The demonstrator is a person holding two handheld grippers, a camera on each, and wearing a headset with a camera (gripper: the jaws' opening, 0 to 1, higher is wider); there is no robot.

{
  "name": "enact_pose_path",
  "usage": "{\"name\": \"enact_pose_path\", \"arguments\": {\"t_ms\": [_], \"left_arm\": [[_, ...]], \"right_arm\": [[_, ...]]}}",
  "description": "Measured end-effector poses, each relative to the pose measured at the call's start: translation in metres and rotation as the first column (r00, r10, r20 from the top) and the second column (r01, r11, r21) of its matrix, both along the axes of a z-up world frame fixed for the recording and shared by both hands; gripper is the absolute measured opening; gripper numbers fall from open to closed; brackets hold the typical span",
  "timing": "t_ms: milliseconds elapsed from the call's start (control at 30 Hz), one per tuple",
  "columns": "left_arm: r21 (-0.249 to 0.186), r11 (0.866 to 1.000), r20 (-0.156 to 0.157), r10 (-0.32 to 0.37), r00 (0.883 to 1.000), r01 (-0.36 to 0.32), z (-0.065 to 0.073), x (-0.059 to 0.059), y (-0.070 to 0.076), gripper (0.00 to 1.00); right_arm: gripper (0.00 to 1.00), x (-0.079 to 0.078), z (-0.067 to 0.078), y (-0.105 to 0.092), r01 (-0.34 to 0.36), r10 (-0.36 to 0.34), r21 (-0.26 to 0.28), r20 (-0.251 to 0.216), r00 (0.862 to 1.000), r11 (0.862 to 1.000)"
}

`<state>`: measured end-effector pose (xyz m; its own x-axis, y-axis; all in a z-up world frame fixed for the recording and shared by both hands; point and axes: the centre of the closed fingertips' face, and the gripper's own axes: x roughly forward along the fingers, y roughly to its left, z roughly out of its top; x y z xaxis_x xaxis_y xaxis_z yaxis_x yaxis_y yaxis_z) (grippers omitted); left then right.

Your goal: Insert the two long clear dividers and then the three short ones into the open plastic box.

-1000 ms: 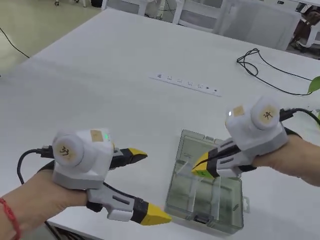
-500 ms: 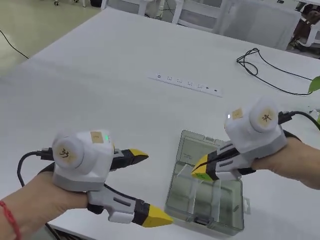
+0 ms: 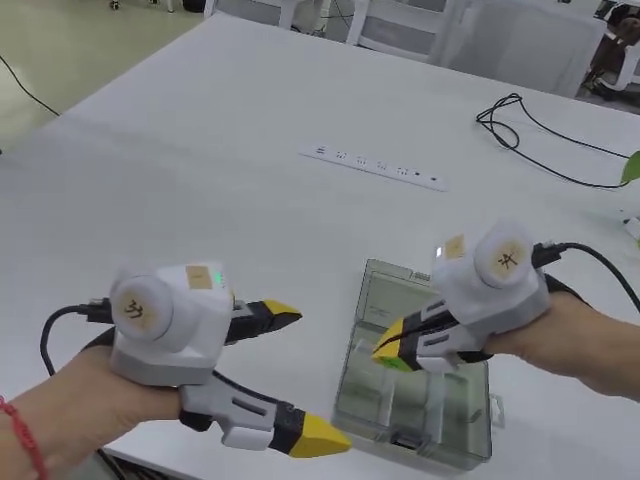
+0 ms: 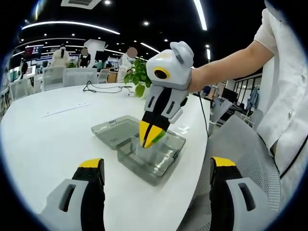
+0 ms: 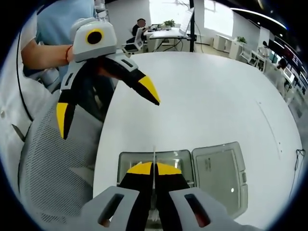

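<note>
- Plastic box (image 3: pixel 440 448) lies open on the white table (image 3: pixel 200 150), close to the near edge. Its lid (image 3: pixel 390 290) lies flat on the far side and its base (image 3: pixel 455 405) is nearest the person.
- Right gripper (image 3: pixel 388 350) points its tips down into the base, close to the hinge side; the left gripper view shows this from the front.
- Its jaws are pinched almost together on a thin clear divider (image 5: pixel 154 155), which stands on edge between them over the base.
- Whether this divider is a long or a short one, and whether it sits in a slot, I cannot tell.
- Left gripper (image 3: pixel 312 376) hovers to the left of the box, apart from it, with its jaws spread wide and nothing between them.
- Power strip (image 3: pixel 380 167) and black cable (image 3: pixel 530 130) lie farther back on the table, well apart from the box.
</note>
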<state>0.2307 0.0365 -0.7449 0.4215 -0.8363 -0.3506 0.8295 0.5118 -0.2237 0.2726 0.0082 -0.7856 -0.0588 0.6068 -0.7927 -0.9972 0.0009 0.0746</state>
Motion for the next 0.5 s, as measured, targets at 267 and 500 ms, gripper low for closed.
{"name": "enact_pose_path", "arguments": {"t_ms": [267,500], "left_arm": [[0.002,1.0,-0.003,0.001,1.0,-0.001,-0.001,0.0,0.001,0.93],[0.005,1.0,-0.006,-0.003,1.0,0.003,-0.003,0.0,0.0,0.93]], "right_arm": [[0.02,0.0,-0.01,0.001,-0.011,0.011,-0.01,0.0,1.0,1.0],[0.02,0.0,-0.021,0.002,-0.013,0.013,-0.036,-0.007,1.0,0.999]]}}
